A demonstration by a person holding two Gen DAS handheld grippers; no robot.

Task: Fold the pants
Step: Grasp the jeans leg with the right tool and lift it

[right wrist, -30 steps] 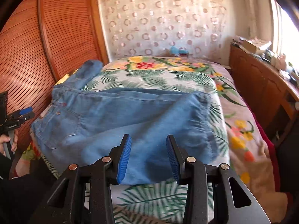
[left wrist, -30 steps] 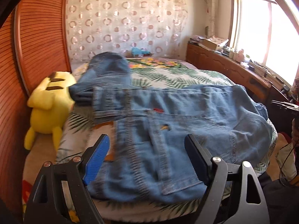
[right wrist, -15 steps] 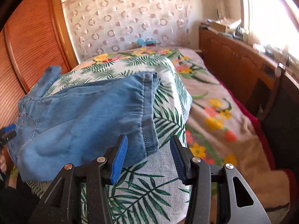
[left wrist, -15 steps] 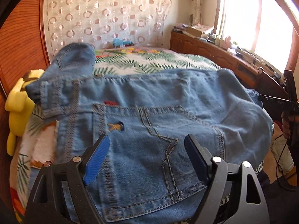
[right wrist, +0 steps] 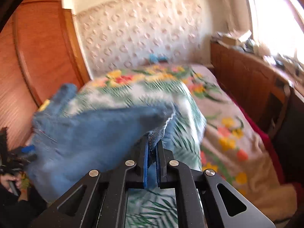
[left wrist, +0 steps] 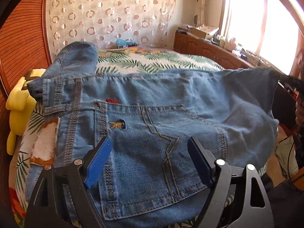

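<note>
Though blurred, right gripper (right wrist: 151, 148) pinches jeans (right wrist: 91, 133) hem, hiding its edge.

Both your wrist cameras look down along their fingers, close over the jeans (left wrist: 171, 114) (shared) toward the curtain (left wrist: 114, 15).

Matt stitched denim pants (left wrist: 152, 117) lie on a soft printed cloth bedspread (left wrist: 152, 62).

Window (left wrist: 266, 28) glare, right view motion-blurred
</note>
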